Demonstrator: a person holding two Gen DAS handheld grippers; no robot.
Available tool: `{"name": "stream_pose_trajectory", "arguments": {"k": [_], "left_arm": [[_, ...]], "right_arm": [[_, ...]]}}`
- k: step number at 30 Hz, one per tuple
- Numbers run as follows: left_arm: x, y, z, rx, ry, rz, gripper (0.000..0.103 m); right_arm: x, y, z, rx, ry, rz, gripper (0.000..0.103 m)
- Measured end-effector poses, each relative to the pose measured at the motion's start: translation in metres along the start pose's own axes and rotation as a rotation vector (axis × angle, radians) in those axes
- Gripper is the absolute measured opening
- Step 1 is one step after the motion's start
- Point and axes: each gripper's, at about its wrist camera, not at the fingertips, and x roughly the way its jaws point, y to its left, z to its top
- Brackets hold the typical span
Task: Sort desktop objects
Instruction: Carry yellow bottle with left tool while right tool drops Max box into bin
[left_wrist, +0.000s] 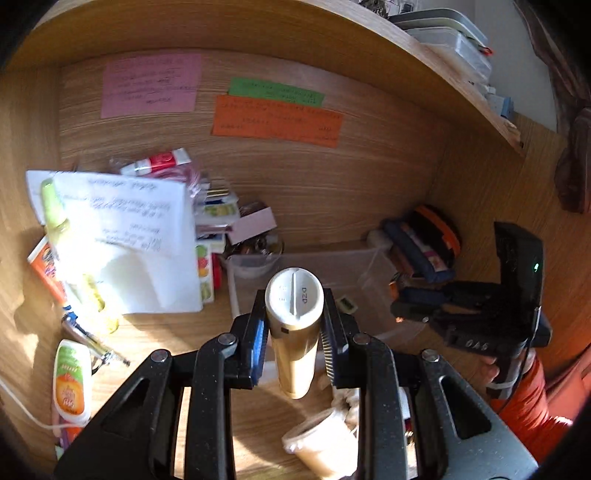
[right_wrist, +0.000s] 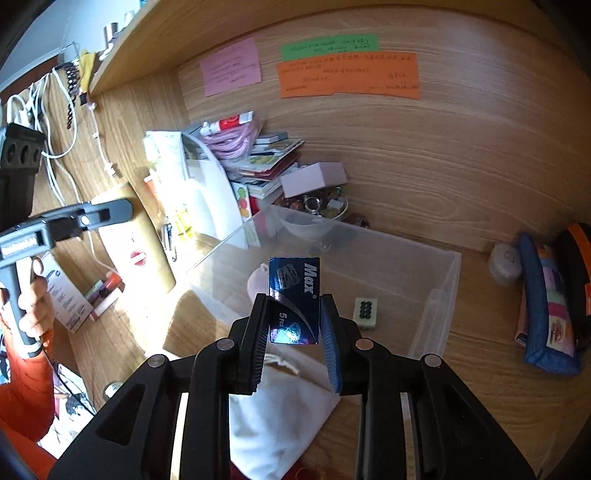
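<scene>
My left gripper (left_wrist: 293, 325) is shut on a beige tube with a white cap (left_wrist: 294, 325), held above the desk in front of a clear plastic bin (left_wrist: 373, 266). My right gripper (right_wrist: 293, 317) is shut on a small dark blue "Max" box (right_wrist: 295, 299), held over the near rim of the clear bin (right_wrist: 439, 291). A white mahjong-like tile (right_wrist: 365, 313) lies inside the bin. The right gripper also shows in the left wrist view (left_wrist: 410, 299), and the left gripper with its tube shows at the left of the right wrist view (right_wrist: 110, 214).
A pile of papers, cards and tubes (left_wrist: 122, 236) sits at the left. A bowl of small trinkets (right_wrist: 317, 206) stands behind the bin. A blue pencil case (right_wrist: 546, 302) lies right of the bin. A white cloth bag (right_wrist: 280, 398) lies near me. Coloured notes (right_wrist: 347, 74) hang on the back wall.
</scene>
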Motion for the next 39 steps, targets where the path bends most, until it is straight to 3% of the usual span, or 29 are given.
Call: {"name": "stream_pose_trajectory", "arguments": {"k": [14,23,39], "left_arm": [[0.089,-0.015,0.031,-0.007,0.102,-0.043,0.026],[0.138,-0.027,0.031,0.031,0.169,0.009,0.026],[0.174,-0.030,0.017,0.059,0.222,0.067,0.026]], "right_arm": [[0.039,-0.039,0.016,0.022,0.077,-0.032,0.025],[0.074,-0.045,0.022,0.010,0.156,-0.041,0.025],[0.104,-0.027,0.012,-0.104,0.201,-0.150,0.025]]}}
